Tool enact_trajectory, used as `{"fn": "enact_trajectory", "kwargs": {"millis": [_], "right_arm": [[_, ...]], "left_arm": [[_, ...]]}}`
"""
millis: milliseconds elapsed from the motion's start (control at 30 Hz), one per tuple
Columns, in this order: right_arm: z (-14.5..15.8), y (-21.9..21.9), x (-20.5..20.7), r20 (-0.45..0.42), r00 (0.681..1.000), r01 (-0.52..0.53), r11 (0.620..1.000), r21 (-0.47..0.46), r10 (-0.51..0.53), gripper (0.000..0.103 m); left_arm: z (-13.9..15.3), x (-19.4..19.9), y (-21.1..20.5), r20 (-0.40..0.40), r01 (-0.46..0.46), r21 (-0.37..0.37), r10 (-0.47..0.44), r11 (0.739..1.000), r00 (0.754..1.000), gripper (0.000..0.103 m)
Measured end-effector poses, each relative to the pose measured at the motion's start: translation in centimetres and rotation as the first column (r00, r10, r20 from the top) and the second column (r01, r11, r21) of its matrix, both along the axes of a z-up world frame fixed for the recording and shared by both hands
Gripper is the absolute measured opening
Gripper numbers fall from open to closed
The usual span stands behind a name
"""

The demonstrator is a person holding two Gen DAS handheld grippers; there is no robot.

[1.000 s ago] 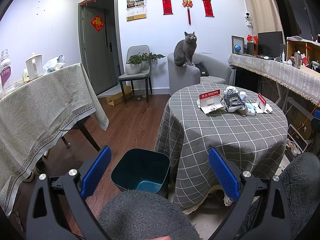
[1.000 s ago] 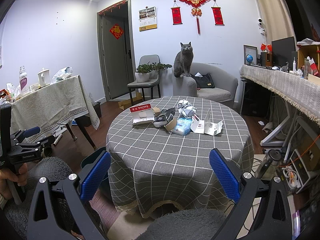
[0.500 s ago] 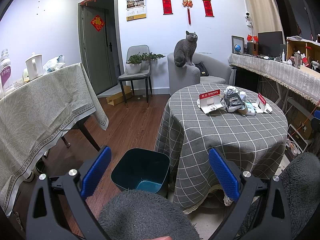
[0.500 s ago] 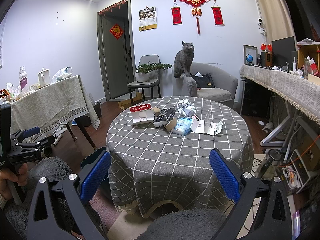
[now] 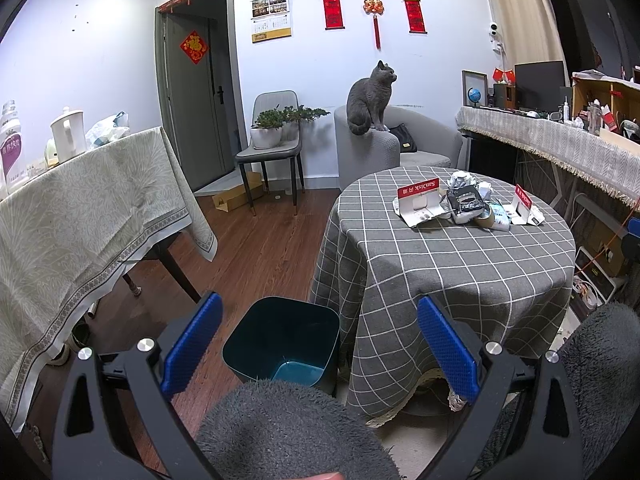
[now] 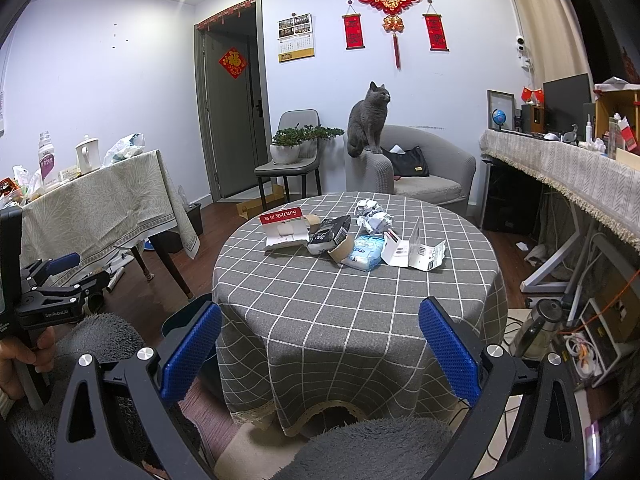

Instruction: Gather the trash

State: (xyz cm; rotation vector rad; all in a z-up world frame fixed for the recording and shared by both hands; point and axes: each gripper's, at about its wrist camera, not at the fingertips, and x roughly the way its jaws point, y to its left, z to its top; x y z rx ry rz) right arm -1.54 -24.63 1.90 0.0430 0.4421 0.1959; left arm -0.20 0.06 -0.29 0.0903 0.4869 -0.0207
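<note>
Left claw: your left gripper (image 5: 318, 346) is spread wide with nothing between its blue pads (image 5: 192, 344), held low above the floor.
Right claw: your right gripper (image 6: 320, 348) is spread just as wide and holds nothing, facing the round table (image 6: 360, 300) from its near edge.
Trash: it sits in a loose cluster on the far half of the grey checked cloth, well apart from both claws. You have the red-and-white card package (image 6: 285, 227) on the left, a black-and-white wrapper (image 6: 330, 234) touching a brown tape roll (image 6: 341, 249), a blue packet (image 6: 365, 252) just beside that, crumpled paper balls (image 6: 372, 216) behind, and folded white cards (image 6: 416, 251) on the right.
Bin: the dark teal bin (image 5: 282, 344) stands open on the wood floor, right against the hanging cloth at the table's left side, framed between your left pads.
Your hand: it grips the left tool's handle (image 6: 24, 354) at the lower left of the right view.
Cat: a grey cat (image 6: 366, 122) sits upright on the armchair (image 6: 416, 176) behind the table.
</note>
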Motion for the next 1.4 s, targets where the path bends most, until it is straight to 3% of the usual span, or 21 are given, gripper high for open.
{"fn": "enact_trajectory", "kwargs": {"millis": [400, 833, 1100, 1400], "right_arm": [[0.3, 0.0, -0.1, 0.008, 1.000, 0.000, 1.000, -0.001, 0.000, 0.100], [1.5, -0.1, -0.3, 0.012, 1.000, 0.007, 1.000, -0.002, -0.007, 0.100], [2.0, 0.5, 0.6, 0.006, 1.000, 0.000, 1.000, -0.018, 0.000, 0.100], [1.6, -1.1, 2.3, -0.030, 0.999, 0.037, 0.998, 0.052, -0.036, 0.100]], "left_arm": [[0.1, -0.1, 0.0, 0.001, -0.001, -0.001, 0.001, 1.000, 1.000, 0.100], [1.4, 0.4, 0.7, -0.015, 0.011, -0.066, -0.012, 0.998, 1.000, 0.099], [1.8, 1.3, -0.4, -0.007, 0.037, -0.066, -0.038, 0.997, 0.999, 0.099], [1.8, 4.0, -0.8, -0.026, 0.083, -0.124, -0.087, 0.989, 0.996, 0.095]]}}
